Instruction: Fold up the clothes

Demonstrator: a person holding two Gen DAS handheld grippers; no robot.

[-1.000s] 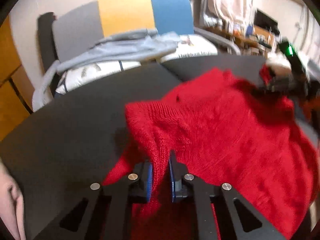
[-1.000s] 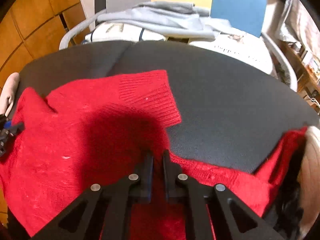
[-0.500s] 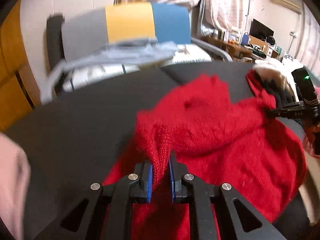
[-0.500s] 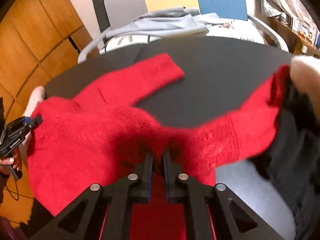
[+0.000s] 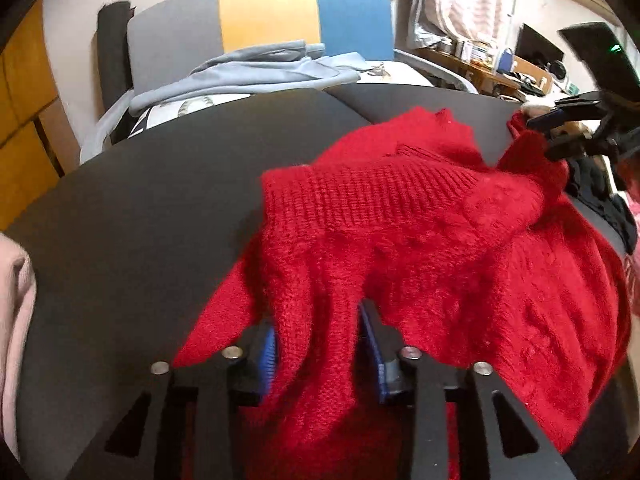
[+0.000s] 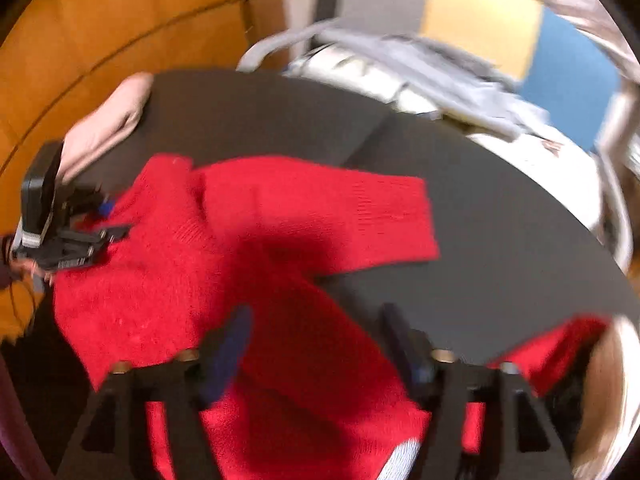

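Note:
A red knit sweater (image 5: 420, 240) lies bunched on the black round table (image 5: 160, 208); it also shows in the right wrist view (image 6: 240, 240), with one ribbed sleeve stretched toward the right. My left gripper (image 5: 320, 332) has its jaws apart with a fold of the sweater lying loose between the blue pads. My right gripper (image 6: 316, 340) is open wide over the sweater's near part. Each gripper shows in the other's view: the right one (image 5: 560, 128) at the sweater's far edge, the left one (image 6: 80, 236) at its left edge.
A chair (image 5: 260, 32) with a grey, yellow and blue back stands behind the table, piled with grey clothes (image 5: 248, 72). A pink garment (image 5: 12, 300) lies at the table's left edge, also visible in the right wrist view (image 6: 108, 124). Orange wooden cabinets (image 6: 120, 32) stand at the left.
Both grippers were shut on the sweater and have opened, letting it go. The sweater has dropped onto the table with a sleeve folded across. The right wrist view has swung left.

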